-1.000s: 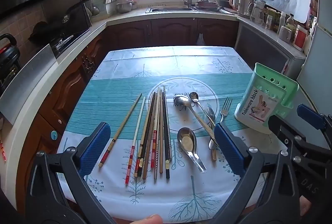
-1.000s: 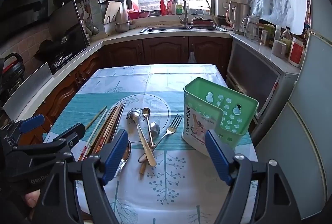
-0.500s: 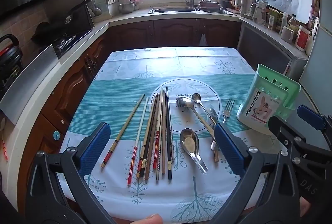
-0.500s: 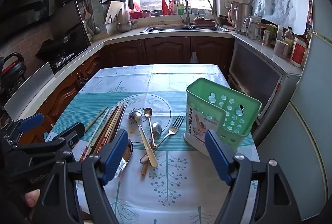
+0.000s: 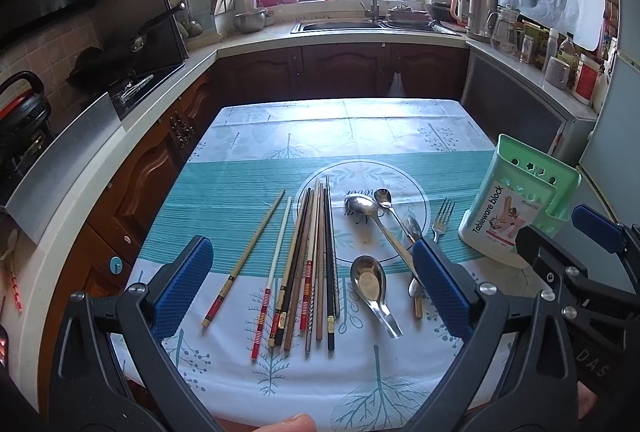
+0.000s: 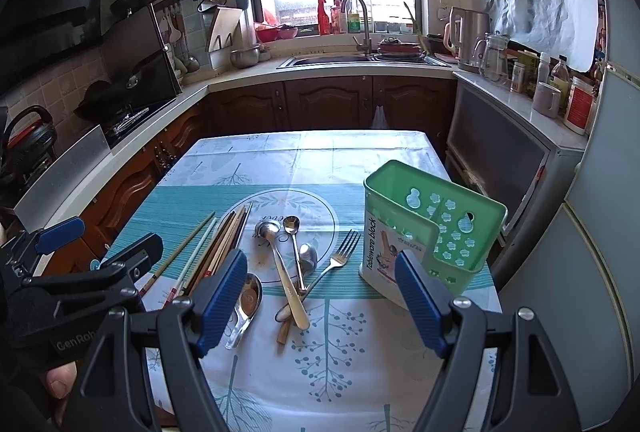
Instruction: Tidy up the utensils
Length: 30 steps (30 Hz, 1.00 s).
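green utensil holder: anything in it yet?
Looks empty: the green utensil holder shows bare inside walls, nothing above its rim; its bottom is hidden. Chopsticks lie on the tablecloth.

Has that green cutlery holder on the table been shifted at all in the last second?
No. The green cutlery holder stands on the same teal stripe of the tablecloth, equally far from the fork; only the cameras drifted.

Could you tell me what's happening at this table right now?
A person holds two grippers over the table, both open and empty. The left gripper hovers above a row of chopsticks and some spoons; the right gripper faces the fork and the green holder, which looks empty. Nothing is sorted yet.
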Each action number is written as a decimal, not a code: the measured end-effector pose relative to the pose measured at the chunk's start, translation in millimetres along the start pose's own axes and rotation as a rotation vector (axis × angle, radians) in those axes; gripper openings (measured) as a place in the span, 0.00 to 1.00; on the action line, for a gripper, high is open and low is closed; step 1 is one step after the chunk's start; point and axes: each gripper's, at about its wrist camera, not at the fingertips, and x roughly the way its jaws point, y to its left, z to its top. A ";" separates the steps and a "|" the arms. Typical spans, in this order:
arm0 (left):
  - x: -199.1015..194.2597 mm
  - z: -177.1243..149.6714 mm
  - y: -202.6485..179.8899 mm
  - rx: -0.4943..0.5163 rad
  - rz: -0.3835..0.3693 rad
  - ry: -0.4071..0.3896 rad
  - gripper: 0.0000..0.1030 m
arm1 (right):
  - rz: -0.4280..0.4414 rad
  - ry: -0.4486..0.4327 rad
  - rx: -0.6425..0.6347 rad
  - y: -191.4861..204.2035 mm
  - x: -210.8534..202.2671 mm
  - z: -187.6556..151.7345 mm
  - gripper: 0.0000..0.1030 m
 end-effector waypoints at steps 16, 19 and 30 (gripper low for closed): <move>-4.3 4.7 1.1 0.001 0.001 -0.003 0.96 | 0.002 -0.001 0.002 0.0 -0.6 3.2 0.75; -4.3 4.4 0.8 0.002 0.002 -0.002 0.96 | 0.004 0.000 0.002 0.3 -0.5 3.3 0.75; -6.1 7.2 0.5 0.002 0.002 0.006 0.96 | 0.015 0.006 -0.001 2.4 3.3 2.9 0.75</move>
